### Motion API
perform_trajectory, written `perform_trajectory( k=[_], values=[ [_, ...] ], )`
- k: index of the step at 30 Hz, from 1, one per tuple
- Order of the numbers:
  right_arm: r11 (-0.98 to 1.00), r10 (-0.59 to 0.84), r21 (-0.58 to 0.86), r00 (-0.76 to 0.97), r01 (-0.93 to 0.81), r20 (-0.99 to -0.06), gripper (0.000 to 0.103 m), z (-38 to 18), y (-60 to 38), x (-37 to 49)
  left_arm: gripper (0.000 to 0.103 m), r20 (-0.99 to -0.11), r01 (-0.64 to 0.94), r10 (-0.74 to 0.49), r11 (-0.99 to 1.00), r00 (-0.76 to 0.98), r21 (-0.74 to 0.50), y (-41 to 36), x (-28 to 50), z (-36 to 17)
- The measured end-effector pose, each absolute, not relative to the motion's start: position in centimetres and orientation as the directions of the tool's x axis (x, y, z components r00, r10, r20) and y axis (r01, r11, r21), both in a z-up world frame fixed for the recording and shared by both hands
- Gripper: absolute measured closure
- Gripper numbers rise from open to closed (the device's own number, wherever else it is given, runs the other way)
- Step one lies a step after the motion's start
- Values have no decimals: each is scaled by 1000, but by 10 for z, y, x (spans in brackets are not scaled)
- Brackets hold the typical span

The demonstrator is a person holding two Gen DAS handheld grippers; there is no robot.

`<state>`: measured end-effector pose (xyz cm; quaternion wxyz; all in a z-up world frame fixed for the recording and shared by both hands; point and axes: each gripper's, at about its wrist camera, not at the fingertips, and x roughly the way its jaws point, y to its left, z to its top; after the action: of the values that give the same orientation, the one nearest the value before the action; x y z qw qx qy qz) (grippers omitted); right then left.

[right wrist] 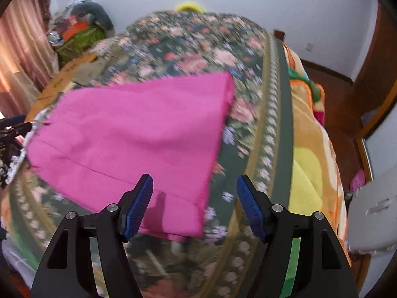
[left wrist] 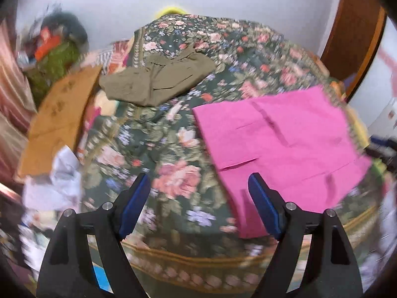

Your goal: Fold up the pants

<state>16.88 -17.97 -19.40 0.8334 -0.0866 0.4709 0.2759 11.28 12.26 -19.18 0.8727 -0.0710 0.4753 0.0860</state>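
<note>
Pink pants (left wrist: pixel 280 144) lie folded flat on the floral bedspread (left wrist: pixel 168 149), at the right in the left wrist view and at the centre left in the right wrist view (right wrist: pixel 134 136). My left gripper (left wrist: pixel 199 181) is open and empty above the bedspread, just left of the pants' near edge. My right gripper (right wrist: pixel 194 182) is open and empty above the pants' near right corner. A second, olive-green garment (left wrist: pixel 158 79) lies crumpled farther back on the bed.
A cardboard sheet (left wrist: pixel 59 116) and crumpled white paper (left wrist: pixel 62 181) lie at the bed's left edge. A pile of clutter (left wrist: pixel 54 49) stands at the back left. An orange and yellow blanket (right wrist: pixel 312 154) hangs on the bed's right side. A wooden door frame (left wrist: pixel 354 37) stands to the right.
</note>
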Motion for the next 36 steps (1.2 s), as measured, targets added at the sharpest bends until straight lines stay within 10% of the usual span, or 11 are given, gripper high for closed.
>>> perform_trajectory(
  k=[17, 33, 36],
  values=[
    [676, 553, 283, 215, -681, -805, 37, -218, -74, 130, 22, -876, -243, -277, 888, 395, -391, 93, 85, -219],
    [669, 571, 326, 181, -668, -801, 36, -230, -79, 128, 15, -735, -330, -483, 677, 475, -658, 110, 112, -241],
    [670, 572, 329, 181, -665, -800, 36, -230, -81, 127, 36, -751, -352, -444, 686, 489, -636, 110, 117, -239]
  ],
)
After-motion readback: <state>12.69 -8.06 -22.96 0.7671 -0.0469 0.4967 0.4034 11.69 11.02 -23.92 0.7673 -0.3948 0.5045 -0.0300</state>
